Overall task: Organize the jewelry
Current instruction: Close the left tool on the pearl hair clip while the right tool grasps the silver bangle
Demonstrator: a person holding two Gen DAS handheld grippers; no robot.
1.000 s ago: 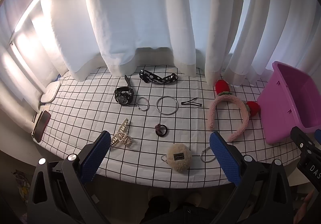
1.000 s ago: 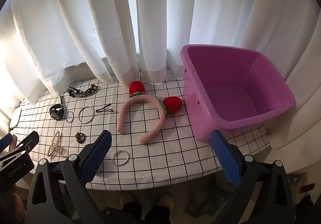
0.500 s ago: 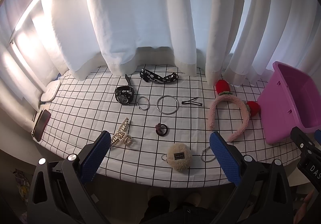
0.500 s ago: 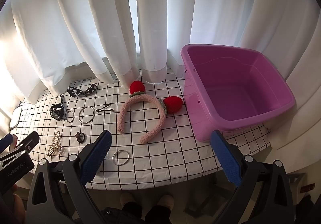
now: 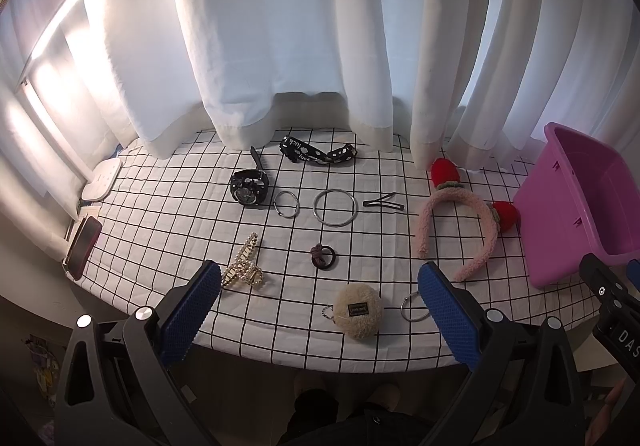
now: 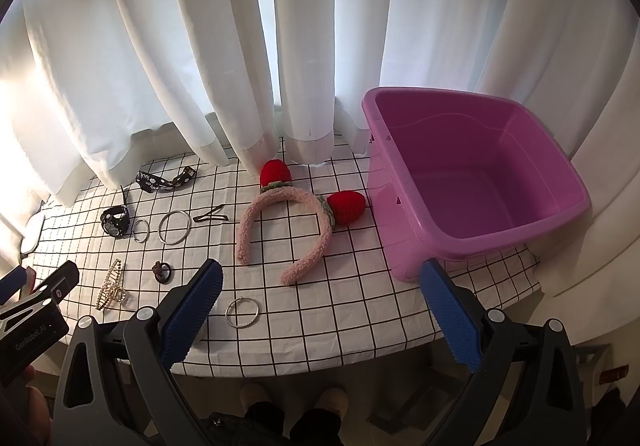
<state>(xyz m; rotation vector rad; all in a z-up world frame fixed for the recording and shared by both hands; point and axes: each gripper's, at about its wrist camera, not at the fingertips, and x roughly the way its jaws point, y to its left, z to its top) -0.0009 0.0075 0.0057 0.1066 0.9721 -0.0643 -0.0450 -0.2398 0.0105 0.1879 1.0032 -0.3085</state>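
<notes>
White curtains (image 6: 224,46) back the checked bench (image 5: 160,214); only the left view shows the pompom (image 5: 359,311) left of the pink headband (image 6: 280,214), both tongs (left (image 5: 318,312), right (image 6: 320,312)) wide, empty

White curtains (image 5: 280,26) hung across the far side, daylight glowing through them, brightest at the far left. A table (image 5: 168,214) under a white cloth with a black grid stood before them, its hems brushing the cloth. Below the near edge the floor (image 6: 400,398) lay in shadow.
</notes>
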